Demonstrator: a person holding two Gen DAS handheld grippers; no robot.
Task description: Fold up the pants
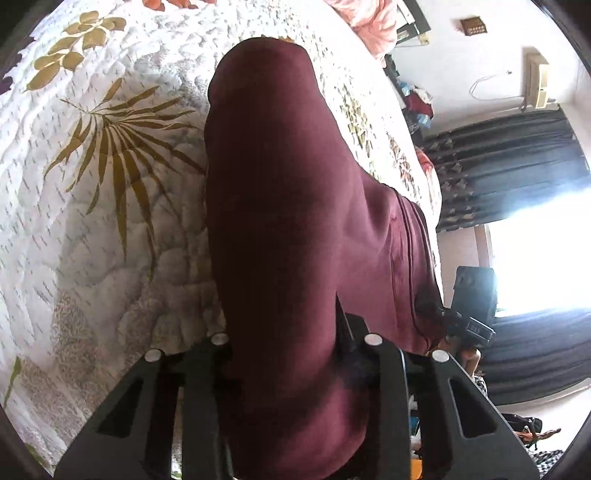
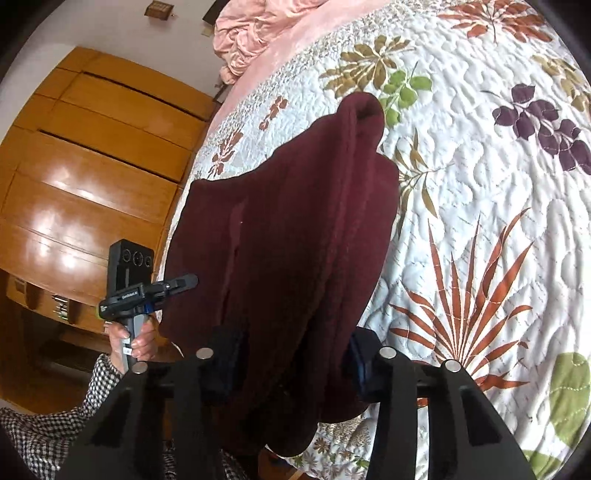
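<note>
The maroon pants (image 1: pixel 288 229) lie lengthwise on a floral quilted bed and rise toward both cameras. My left gripper (image 1: pixel 291 354) is shut on the near edge of the pants, cloth bunched between its fingers. My right gripper (image 2: pixel 291 362) is shut on the other near corner of the pants (image 2: pixel 295 229), which drape away from it onto the quilt. The left gripper also shows in the right wrist view (image 2: pixel 184 282), gripping the cloth edge. The right gripper shows in the left wrist view (image 1: pixel 443 314) at the pants' right edge.
The white quilt with leaf print (image 1: pixel 110 184) covers the bed (image 2: pixel 480 184). A pink blanket (image 2: pixel 258 33) lies at the head. A wooden wardrobe (image 2: pixel 92 166) stands left of the bed. Dark curtains (image 1: pixel 509 166) and a bright window are at the right.
</note>
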